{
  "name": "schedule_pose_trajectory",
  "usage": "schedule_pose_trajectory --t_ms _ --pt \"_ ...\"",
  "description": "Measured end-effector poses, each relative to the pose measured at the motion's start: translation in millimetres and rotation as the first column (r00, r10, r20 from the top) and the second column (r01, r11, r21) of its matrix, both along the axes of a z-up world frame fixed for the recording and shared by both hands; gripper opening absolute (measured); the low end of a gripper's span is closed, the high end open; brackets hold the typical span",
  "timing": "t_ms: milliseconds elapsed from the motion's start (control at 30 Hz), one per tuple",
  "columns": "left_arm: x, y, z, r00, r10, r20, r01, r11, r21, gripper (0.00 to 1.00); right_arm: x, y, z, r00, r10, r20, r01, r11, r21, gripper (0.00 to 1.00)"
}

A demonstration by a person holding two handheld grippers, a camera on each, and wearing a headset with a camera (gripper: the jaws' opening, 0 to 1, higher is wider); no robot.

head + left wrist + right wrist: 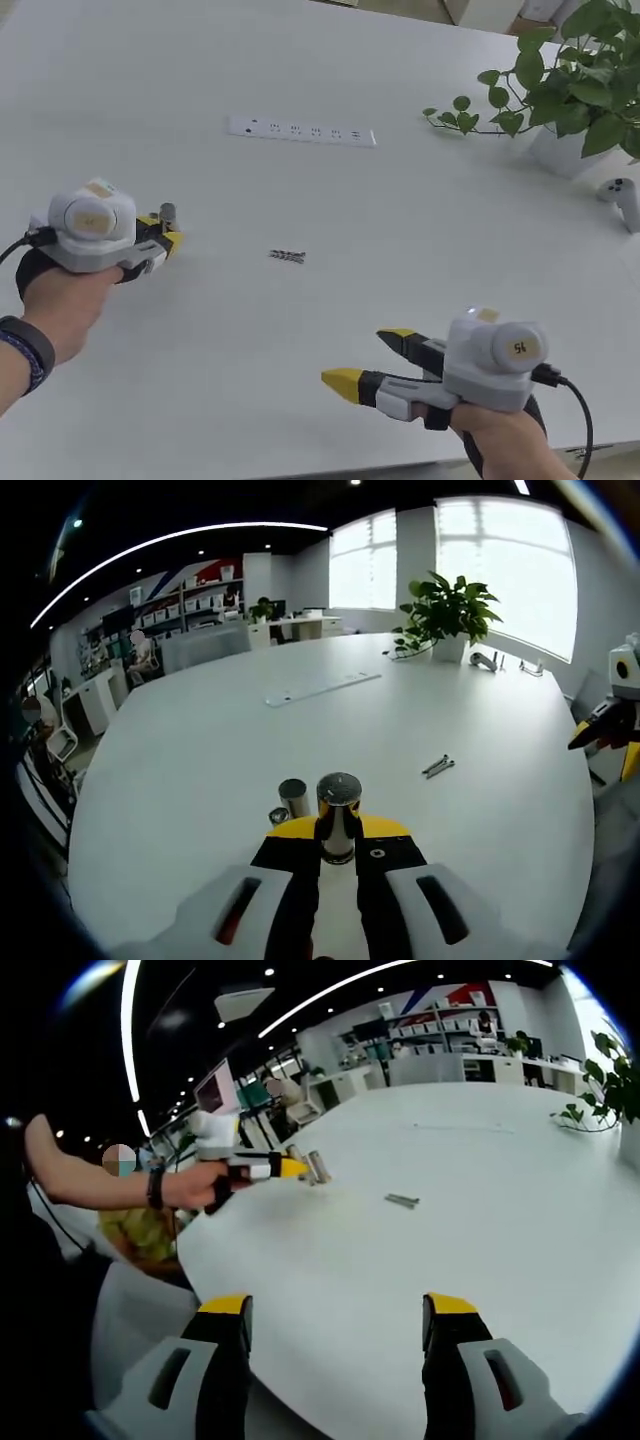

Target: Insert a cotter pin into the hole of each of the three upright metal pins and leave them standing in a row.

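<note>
My left gripper (338,832) is shut on an upright metal pin (338,805) with a round head. A second metal pin (293,797) stands just left of it on the white table (200,750). In the head view the left gripper (168,238) is at the left with a grey pin (167,213) at its yellow tips. A small bundle of cotter pins (287,257) lies mid-table, also visible as cotter pins (437,767) and cotter pins (402,1199). My right gripper (368,358) hovers open at the front right, nothing between its jaws. From the right gripper (338,1305), the left gripper (255,1168) and pins (318,1166) appear far left.
A white power strip (300,131) lies at the back of the table. A potted plant (585,75) and a white controller (622,197) sit at the back right. The table's front edge (300,470) runs just below the right gripper. Office desks and shelves stand beyond.
</note>
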State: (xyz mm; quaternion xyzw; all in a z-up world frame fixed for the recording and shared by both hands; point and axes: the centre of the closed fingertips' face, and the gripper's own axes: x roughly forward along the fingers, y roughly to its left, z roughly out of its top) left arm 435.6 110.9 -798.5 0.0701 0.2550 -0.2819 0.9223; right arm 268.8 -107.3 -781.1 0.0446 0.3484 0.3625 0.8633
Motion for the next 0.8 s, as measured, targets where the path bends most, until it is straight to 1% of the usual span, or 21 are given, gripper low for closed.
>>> schedule_pose_trajectory --t_ms 367,467,800 --pt "-18.8 11.0 4.0 1.0 0.006 0.005 -0.006 1.0 0.006 0.1 -1.3 4.4 1.1 1.0 0.014 0.004 -0.014 1.0 0.004 0.71" --pt "-26.1 15.0 6.4 1.0 0.013 0.005 -0.013 1.0 0.004 0.1 -1.5 5.3 1.4 1.0 0.018 0.005 -0.018 1.0 0.005 0.71" --pt "-42.8 24.1 9.8 0.999 0.031 0.01 -0.031 1.0 -0.005 0.1 -3.8 10.4 1.6 0.999 0.034 0.009 -0.034 0.999 0.004 0.71"
